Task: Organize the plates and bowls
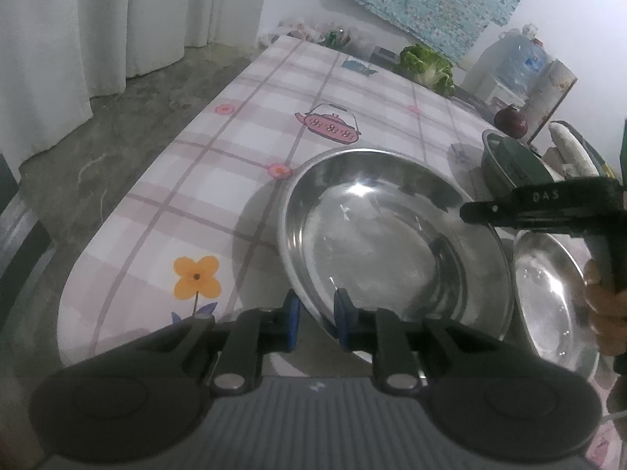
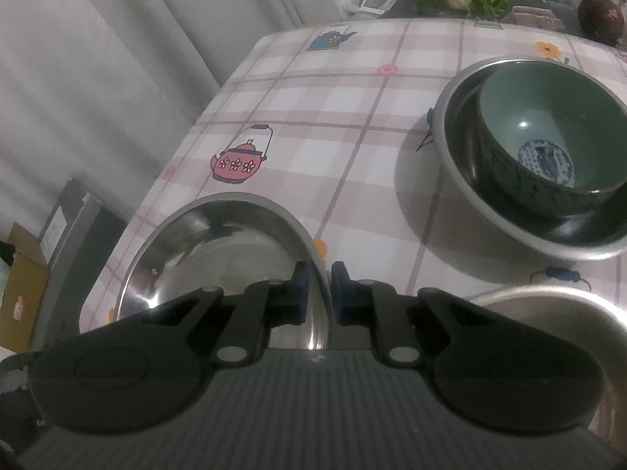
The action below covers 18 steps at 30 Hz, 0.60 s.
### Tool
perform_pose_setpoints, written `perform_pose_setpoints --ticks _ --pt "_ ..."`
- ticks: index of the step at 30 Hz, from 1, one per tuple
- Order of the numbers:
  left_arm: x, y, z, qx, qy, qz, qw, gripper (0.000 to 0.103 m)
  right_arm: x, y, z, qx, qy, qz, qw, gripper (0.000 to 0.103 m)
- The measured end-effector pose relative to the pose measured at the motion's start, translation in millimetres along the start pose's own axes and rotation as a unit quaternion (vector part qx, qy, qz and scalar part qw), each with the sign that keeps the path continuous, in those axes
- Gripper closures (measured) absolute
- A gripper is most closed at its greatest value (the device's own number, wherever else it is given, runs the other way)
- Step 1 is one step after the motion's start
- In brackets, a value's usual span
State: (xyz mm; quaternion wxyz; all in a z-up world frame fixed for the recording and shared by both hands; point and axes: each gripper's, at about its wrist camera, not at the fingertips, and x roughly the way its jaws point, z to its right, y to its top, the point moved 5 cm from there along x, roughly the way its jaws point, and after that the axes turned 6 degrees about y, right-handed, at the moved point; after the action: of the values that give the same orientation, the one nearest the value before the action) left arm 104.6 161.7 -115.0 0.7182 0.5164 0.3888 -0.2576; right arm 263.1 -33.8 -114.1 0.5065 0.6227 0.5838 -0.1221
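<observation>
A large steel plate (image 1: 395, 243) is lifted and tilted above the table. My left gripper (image 1: 316, 319) is shut on its near rim. My right gripper (image 2: 318, 288) is shut on the plate's right rim; the same plate (image 2: 219, 250) shows in the right wrist view, and the gripper body (image 1: 548, 205) shows in the left wrist view. A second steel plate (image 1: 548, 293) lies to the right of it, also seen at the lower right of the right wrist view (image 2: 548, 313). A green ceramic bowl (image 2: 548, 141) sits inside a steel dish (image 2: 450, 149) further back.
The table carries a checked cloth (image 1: 274, 125) with teapot and flower prints. Cabbage (image 1: 427, 64), a red onion (image 1: 509, 121) and a water jug (image 1: 517, 58) stand at the far end. White curtains (image 1: 78, 39) hang left; a cardboard box (image 2: 19, 286) sits on the floor.
</observation>
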Motion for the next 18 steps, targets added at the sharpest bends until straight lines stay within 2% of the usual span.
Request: perform_pose_setpoints --ticks 9,18 --pt "-9.8 -9.3 -12.7 0.006 0.015 -0.006 0.9999 0.085 -2.0 -20.0 -20.9 -0.038 0.004 -0.03 0.999 0.092" --pt "-0.8 -8.9 -7.2 0.021 0.042 -0.006 0.9989 0.084 0.9 -20.8 -18.5 -0.025 0.009 -0.031 0.999 0.092"
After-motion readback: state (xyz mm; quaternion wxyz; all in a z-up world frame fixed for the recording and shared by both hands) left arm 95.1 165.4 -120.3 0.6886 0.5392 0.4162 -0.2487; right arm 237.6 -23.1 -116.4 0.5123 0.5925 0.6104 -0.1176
